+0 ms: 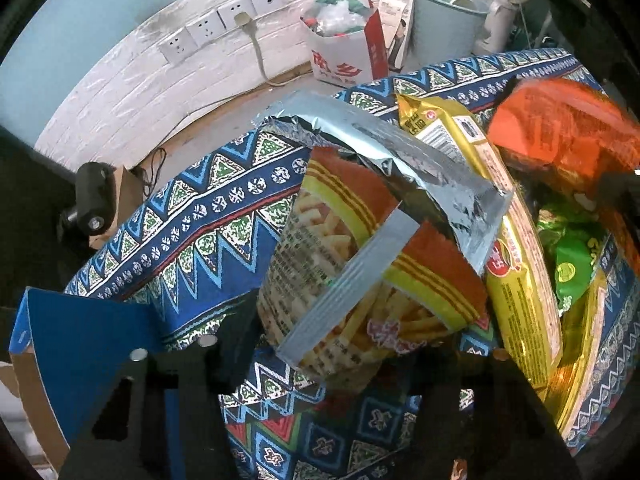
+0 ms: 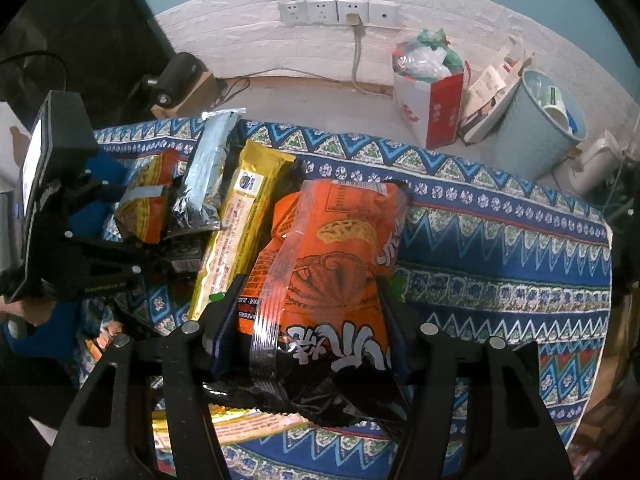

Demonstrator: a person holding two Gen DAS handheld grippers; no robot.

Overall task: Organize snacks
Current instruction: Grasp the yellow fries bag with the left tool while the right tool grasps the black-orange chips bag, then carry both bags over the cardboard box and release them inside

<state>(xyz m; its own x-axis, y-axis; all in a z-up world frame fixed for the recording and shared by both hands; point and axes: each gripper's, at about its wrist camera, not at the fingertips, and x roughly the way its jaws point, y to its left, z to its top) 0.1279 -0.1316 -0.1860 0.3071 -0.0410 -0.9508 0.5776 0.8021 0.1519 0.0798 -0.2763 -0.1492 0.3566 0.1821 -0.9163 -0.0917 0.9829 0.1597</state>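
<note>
Snacks crowd a table under a patterned blue cloth [image 2: 500, 216]. On the cloth, the right gripper [image 2: 310, 300] is clamped on an orange chip bag [image 2: 332, 248]; beside that bag lie a yellow packet [image 2: 236, 220] and a silver pouch [image 2: 208, 160]. The left gripper [image 1: 320, 356] pinches a bag of potato sticks [image 1: 340, 280]. Beyond the cloth's far edge, the floor holds a red-and-white paper bag [image 2: 432, 108] and a pale blue bin [image 2: 536, 128], below wall sockets [image 2: 336, 11] in white brick.
</note>
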